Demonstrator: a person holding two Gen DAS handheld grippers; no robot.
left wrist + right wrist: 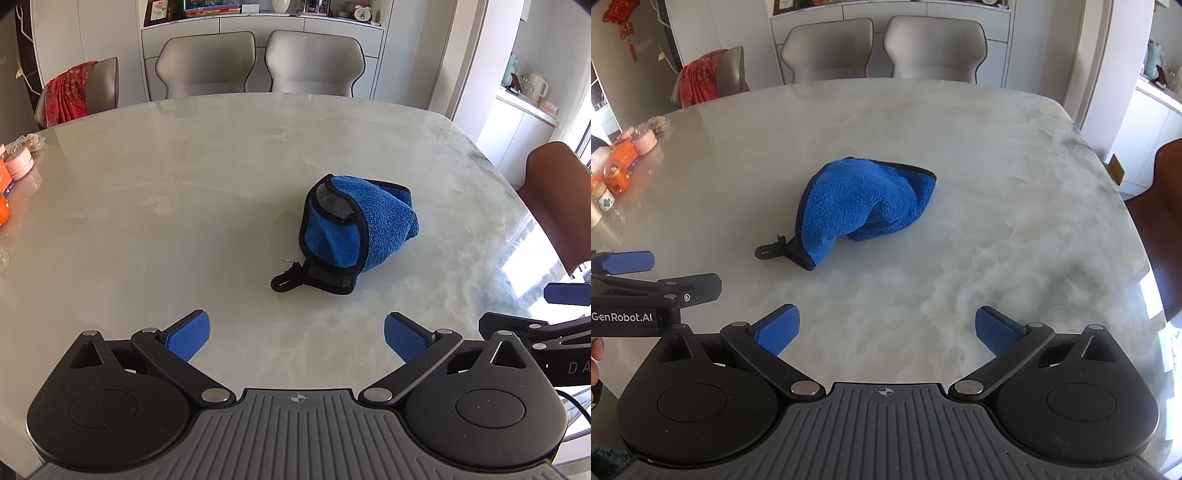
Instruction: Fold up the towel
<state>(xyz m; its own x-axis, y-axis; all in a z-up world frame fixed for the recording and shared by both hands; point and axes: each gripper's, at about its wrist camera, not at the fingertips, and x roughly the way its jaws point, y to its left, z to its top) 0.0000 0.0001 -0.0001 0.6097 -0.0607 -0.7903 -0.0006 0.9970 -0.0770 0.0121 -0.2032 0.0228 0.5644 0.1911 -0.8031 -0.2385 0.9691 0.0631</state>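
A blue towel [351,229] with black edging and a grey underside lies crumpled in a heap on the marble table [184,192]. Its black hanging loop [286,282] points toward me. In the right wrist view the towel [860,206] sits left of centre, with the loop [768,252] at its near left. My left gripper [297,338] is open and empty, hovering short of the towel. My right gripper [886,332] is open and empty too, short of the towel and to its right. The left gripper also shows at the left edge of the right wrist view [657,280].
Small jars and orange items [624,158] stand at the table's left edge. Two grey chairs [258,62] stand at the far side, one with a red cloth [68,96] at the far left, and a brown chair [561,199] at the right.
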